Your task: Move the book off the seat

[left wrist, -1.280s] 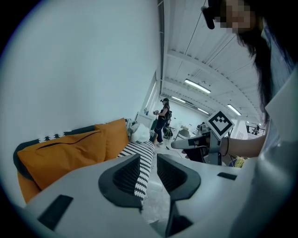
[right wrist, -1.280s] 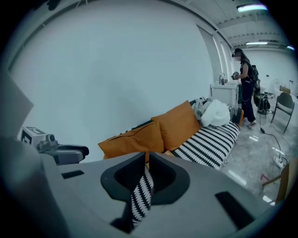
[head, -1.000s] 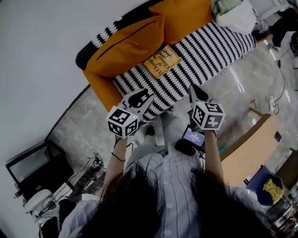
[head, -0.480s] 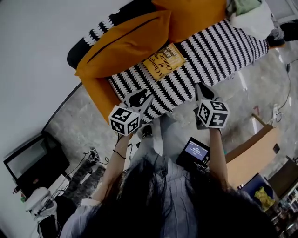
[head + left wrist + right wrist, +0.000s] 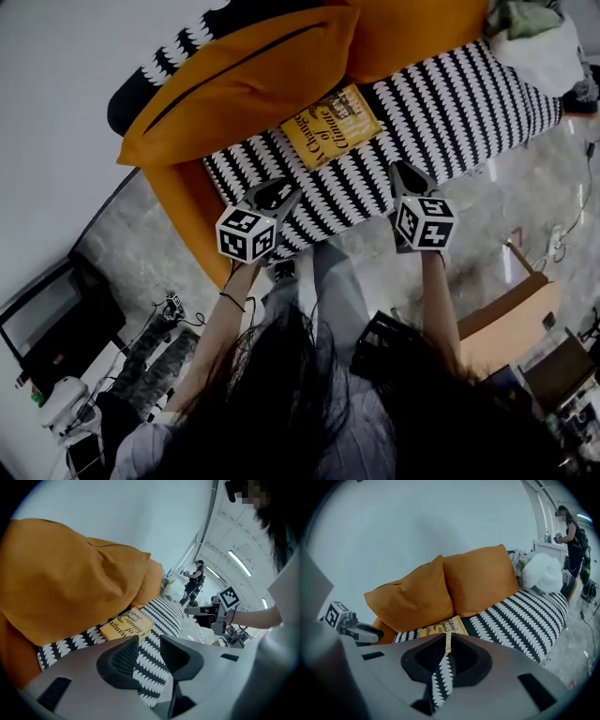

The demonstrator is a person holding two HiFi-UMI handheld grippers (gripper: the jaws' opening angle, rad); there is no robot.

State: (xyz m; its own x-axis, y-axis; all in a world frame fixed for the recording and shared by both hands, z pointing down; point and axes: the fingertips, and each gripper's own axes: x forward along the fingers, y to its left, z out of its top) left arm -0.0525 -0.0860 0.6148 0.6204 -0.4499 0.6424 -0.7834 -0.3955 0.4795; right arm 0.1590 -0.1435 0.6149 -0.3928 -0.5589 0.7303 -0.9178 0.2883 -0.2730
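Approach stage: the book (image 5: 330, 127) has not been touched. It lies flat on the striped sofa seat (image 5: 441, 98), its far edge tucked against the lower edge of the large orange cushion (image 5: 234, 80). Both claws hang further out from that cushion, over the seat's front edge. The left claw (image 5: 283, 191) is part open and its jaws have just been opening. Only the seat fabric shows through the gap, so it holds nothing. The right claw (image 5: 404, 176) is closed tip to tip and empty. Next, the left claw likely needs to spread wider, reach toward the cushion, and bite the book's near edge before lifting it clear.
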